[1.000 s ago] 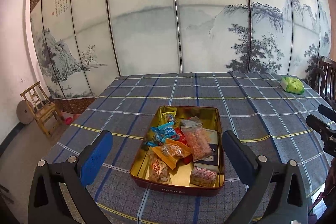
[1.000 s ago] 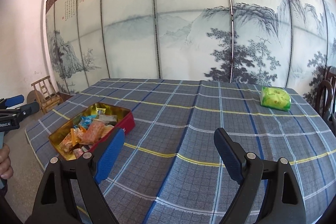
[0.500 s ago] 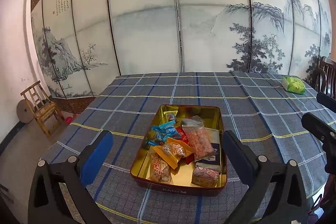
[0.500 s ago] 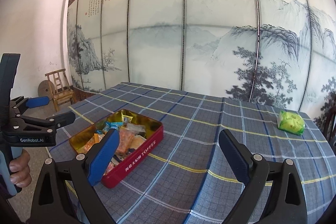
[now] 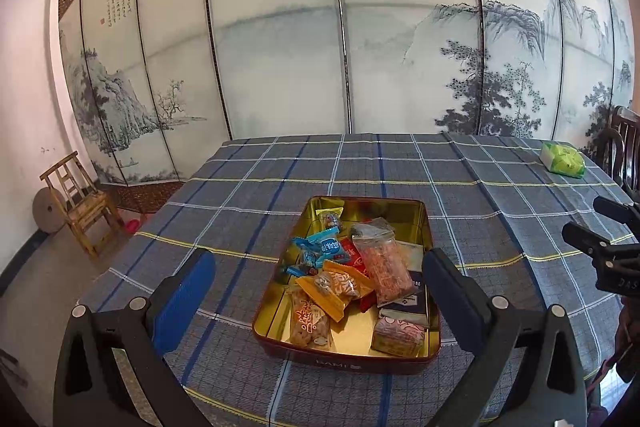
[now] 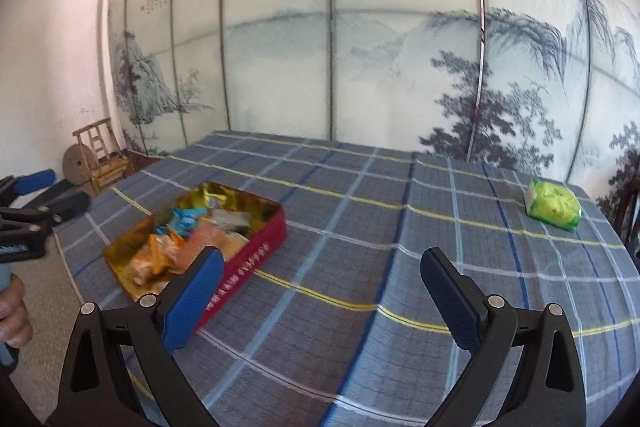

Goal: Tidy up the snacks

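Tin (image 5: 426, 227) open on counter (image 5: 248, 203), red outside and gold inside, near the front edge and framed between the blue pads of left claw (image 5: 320, 291). Packed with wrapped snacks: blue packets (image 5: 322, 248) toward the middle, orange packet (image 5: 334, 285) lying across a clear bag of brown biscuits (image 5: 310, 323), long clear bag of pink strips (image 5: 384, 265) slanting over a dark flat pack (image 5: 404, 303), pale wrapped cake (image 5: 396, 335) in the near right corner, small yellow sweet (image 5: 330, 217) at the far end. Bare gold floor showing only along the near left side and far end. Green packet (image 6: 554, 203) alone on the checked cloth, well apart from the tin, by the far right edge (crinkled, pillow-shaped, printed). Left claw spread wide, nothing between its pads. Right claw (image 6: 322, 291) spread wide too, having just been opening, only cloth between its pads, tin beside its left pad.
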